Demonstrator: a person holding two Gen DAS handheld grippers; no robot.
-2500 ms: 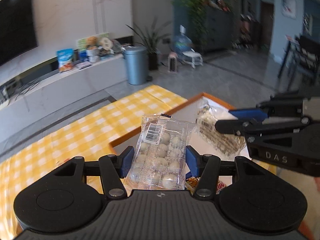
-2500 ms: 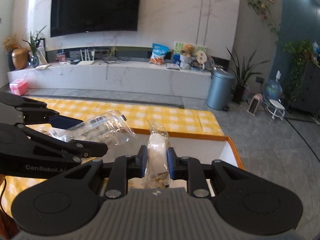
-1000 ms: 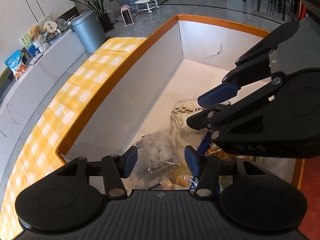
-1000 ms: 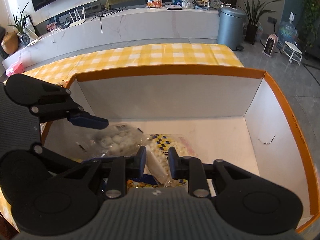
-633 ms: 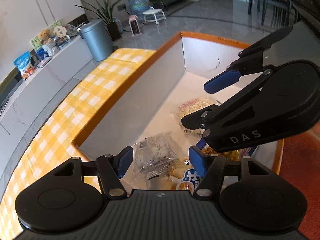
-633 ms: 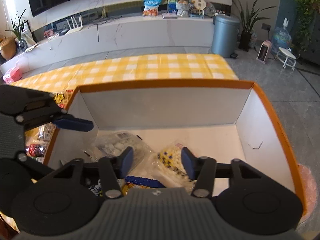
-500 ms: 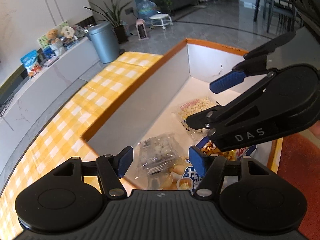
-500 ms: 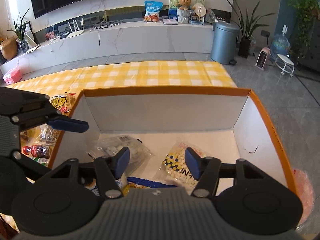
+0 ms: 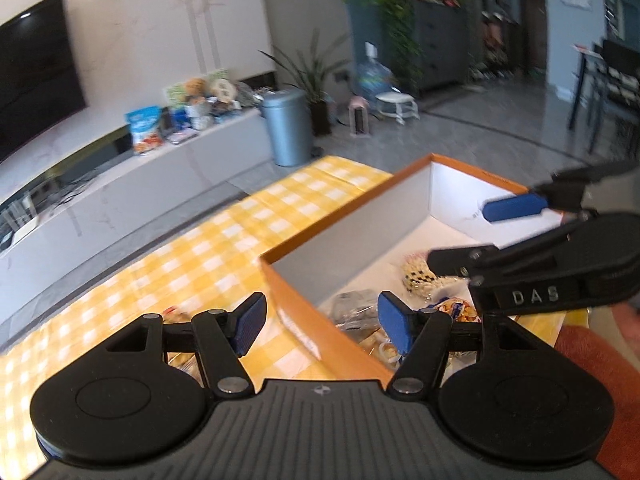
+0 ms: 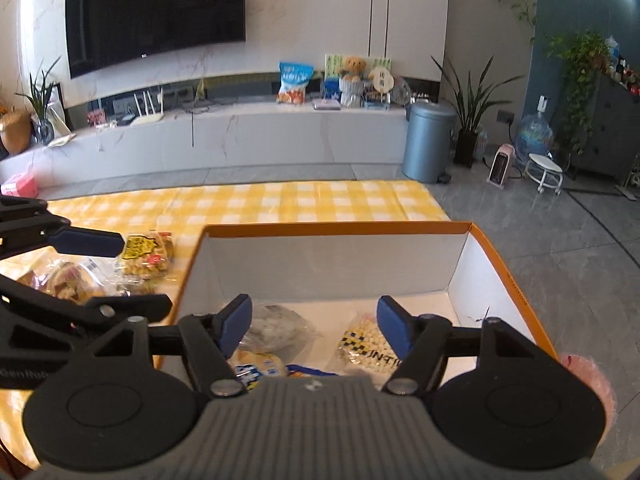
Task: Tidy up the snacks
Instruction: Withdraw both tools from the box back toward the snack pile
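An orange-rimmed box (image 10: 336, 230) with white walls stands on the yellow check table. Inside lie a clear bag of white balls (image 10: 276, 328), a checkered packet of pale snacks (image 10: 368, 344) and a blue-white packet (image 10: 256, 368). My right gripper (image 10: 315, 324) hovers above the box's near side; its jaws are opening and hold nothing. My left gripper (image 9: 322, 326) is open and empty above the box's orange left rim (image 9: 304, 312). The clear bag (image 9: 352, 308) and the checkered packet (image 9: 416, 276) lie loose below. Each gripper shows in the other's view: right (image 9: 472, 236), left (image 10: 132, 272).
Several loose snack packets, one with a yellow label (image 10: 148, 256), lie on the tablecloth (image 10: 280, 200) left of the box. A person's red sleeve (image 9: 592, 360) is at the lower right. Beyond the table are a white TV bench (image 10: 240, 140) and a grey bin (image 10: 428, 140).
Both grippers rose and drew back from inside the box. The right gripper let go of the checkered packet and its jaws spread wide. The left jaws widened slightly off the clear bag.
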